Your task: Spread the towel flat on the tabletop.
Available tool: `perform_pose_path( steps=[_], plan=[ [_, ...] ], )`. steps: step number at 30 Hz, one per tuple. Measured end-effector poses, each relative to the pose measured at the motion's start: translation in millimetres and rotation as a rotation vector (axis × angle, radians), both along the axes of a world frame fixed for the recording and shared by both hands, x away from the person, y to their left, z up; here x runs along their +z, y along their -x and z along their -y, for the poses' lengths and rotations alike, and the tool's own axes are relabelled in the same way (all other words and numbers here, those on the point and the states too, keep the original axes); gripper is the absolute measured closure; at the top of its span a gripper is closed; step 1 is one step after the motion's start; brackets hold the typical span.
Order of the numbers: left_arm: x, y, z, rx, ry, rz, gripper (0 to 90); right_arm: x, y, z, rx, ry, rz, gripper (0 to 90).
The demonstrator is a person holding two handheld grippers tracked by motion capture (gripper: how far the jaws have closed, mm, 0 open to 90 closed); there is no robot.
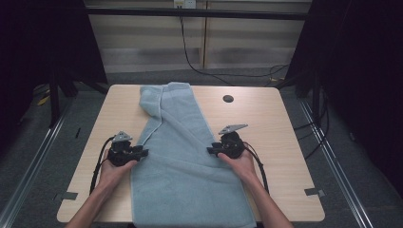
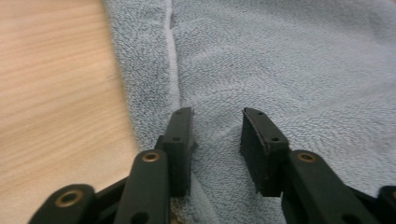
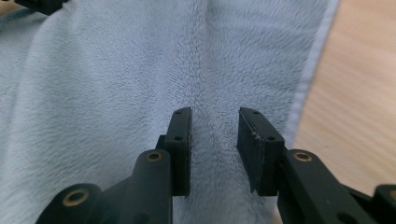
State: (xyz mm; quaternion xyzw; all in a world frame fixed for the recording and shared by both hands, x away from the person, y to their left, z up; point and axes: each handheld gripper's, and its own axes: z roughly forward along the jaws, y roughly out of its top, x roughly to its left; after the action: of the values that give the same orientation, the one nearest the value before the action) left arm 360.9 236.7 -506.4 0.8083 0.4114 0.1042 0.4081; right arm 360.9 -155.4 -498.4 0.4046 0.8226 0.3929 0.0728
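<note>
A light blue towel lies lengthwise down the middle of the wooden table. Its far end is folded over and its near end hangs off the front edge. My left gripper sits at the towel's left edge and points inward. In the left gripper view it is open, and its jaws straddle the terry cloth just inside the hem. My right gripper meets the towel's right edge. In the right gripper view it is open over a soft ridge of the towel, with no cloth pinched.
A dark round cable hole is in the tabletop at the back right. Grey tape marks sit near the front corners. Black cables run along the floor behind the table. Dark frame posts stand on both sides.
</note>
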Motion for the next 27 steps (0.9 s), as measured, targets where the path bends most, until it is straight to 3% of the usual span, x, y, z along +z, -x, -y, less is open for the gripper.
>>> perform_pose_path(
  steps=[5, 9, 13, 20, 23, 26, 27],
  plan=[
    [1.6, 13.7, 3.4, -0.046, -0.040, 0.015, 58.2, -6.1, 7.8, 8.7, -0.019, 0.007, 0.005, 65.0],
    [1.6, 25.7, 8.2, -0.106, -0.020, 0.006, 55.3, -4.6, 31.2, 26.8, -0.008, 0.024, 0.006, 65.4],
    [2.9, 39.8, 25.7, -0.187, -0.039, 0.009, 53.9, -1.2, 64.0, 41.5, -0.001, 0.078, 0.020, 65.4],
    [6.8, 78.1, 50.1, -0.314, -0.065, 0.001, 52.2, 0.0, 132.3, 69.7, -0.039, 0.056, 0.011, 65.4],
    [9.0, 101.3, 50.7, -0.347, -0.069, -0.017, 53.4, 2.3, 162.9, 74.9, -0.024, 0.045, -0.020, 65.2],
    [11.8, 119.9, 47.3, -0.405, -0.029, -0.094, 54.9, 4.3, 185.2, 70.4, 0.002, 0.045, -0.029, 61.0],
    [12.9, 124.7, 46.2, -0.393, -0.035, -0.081, 58.9, 5.2, 187.9, 67.0, 0.012, 0.041, -0.037, 59.0]
  ],
)
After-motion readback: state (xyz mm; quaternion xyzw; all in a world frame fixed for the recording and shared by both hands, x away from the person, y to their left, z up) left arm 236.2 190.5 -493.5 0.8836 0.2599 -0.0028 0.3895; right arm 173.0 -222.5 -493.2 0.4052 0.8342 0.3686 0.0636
